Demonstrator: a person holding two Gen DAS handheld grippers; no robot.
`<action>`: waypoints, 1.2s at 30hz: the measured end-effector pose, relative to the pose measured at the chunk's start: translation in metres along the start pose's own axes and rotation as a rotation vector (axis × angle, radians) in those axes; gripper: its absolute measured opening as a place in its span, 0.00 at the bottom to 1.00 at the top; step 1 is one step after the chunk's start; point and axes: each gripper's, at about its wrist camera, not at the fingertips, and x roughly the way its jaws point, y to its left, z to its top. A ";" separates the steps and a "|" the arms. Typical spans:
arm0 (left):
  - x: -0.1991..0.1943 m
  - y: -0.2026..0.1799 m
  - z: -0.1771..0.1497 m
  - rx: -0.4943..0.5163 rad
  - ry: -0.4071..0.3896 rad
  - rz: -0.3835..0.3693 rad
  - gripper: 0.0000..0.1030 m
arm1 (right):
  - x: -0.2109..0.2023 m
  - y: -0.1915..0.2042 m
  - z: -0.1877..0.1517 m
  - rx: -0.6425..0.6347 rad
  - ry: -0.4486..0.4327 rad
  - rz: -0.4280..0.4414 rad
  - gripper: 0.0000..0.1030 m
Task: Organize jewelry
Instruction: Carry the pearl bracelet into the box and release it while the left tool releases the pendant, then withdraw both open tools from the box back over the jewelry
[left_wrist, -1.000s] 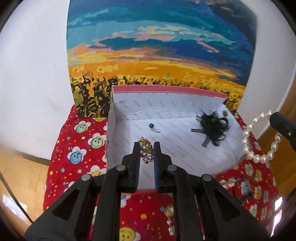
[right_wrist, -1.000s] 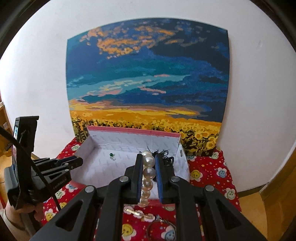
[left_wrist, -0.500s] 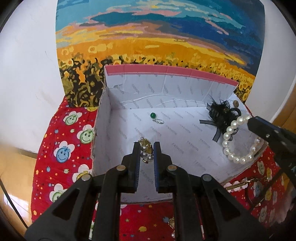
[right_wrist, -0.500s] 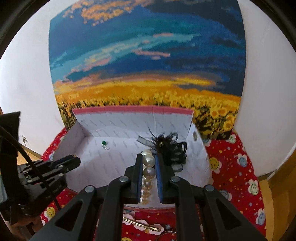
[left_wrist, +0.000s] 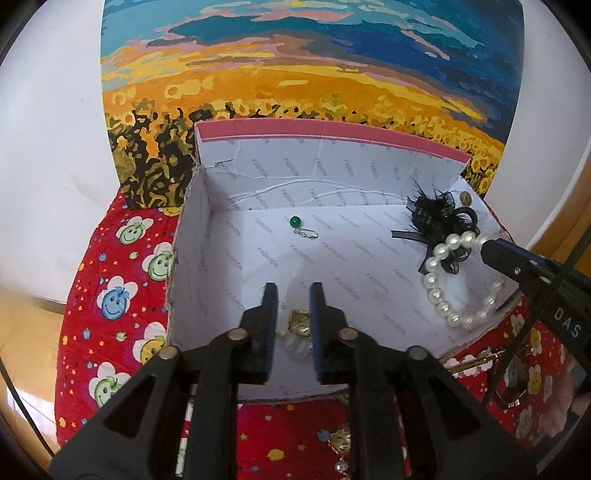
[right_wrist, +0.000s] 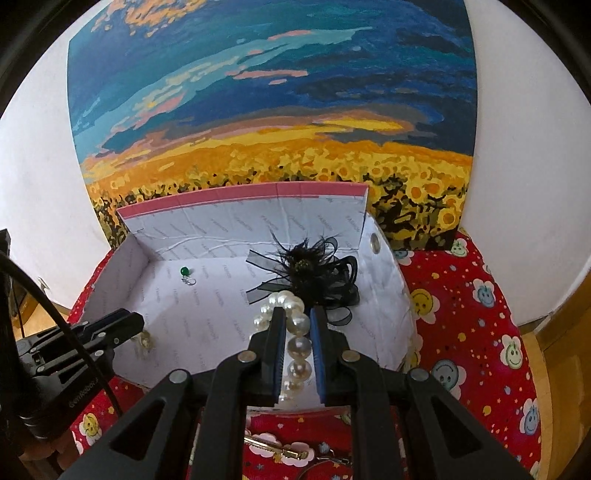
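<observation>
1. Since a second ago both tools have come down into the white box (left_wrist: 236, 254); the left tool (left_wrist: 291, 295) was clenched on a gold-and-pearl brooch (left_wrist: 300, 323), and its jaws now stand apart and are opening, the brooch lying low between them and looking let go
2. The right tool (right_wrist: 297, 317) is also opening its jaws; the pearl bracelet (right_wrist: 299, 345) sits between them, and the pads seem no longer to press it
3. In the left wrist view the bracelet's loop (left_wrist: 454, 291) drapes over the box's right front corner, just beside the black feather hair clip (left_wrist: 436, 218)
4. Further out, a green bead earring (left_wrist: 297, 223) rests near the back wall, well apart from the rest
5. A gold hair pin (right_wrist: 275, 448) and other pieces wait on the red smiley cloth (right_wrist: 476, 332) in front of the box
6. Risk, as I judge it: the bracelet hangs partly on the rim, so as the tool loosens it may slide outside; its beads could also snag the feathers if dragged
</observation>
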 end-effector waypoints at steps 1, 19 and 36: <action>-0.001 0.000 0.000 -0.002 0.002 -0.012 0.17 | -0.001 0.000 0.000 0.000 -0.001 -0.004 0.23; -0.056 -0.008 -0.010 0.020 -0.018 -0.012 0.44 | -0.071 -0.002 -0.009 0.050 -0.054 0.071 0.39; -0.115 0.007 -0.066 0.005 0.012 0.055 0.53 | -0.136 0.010 -0.068 0.050 -0.013 0.137 0.47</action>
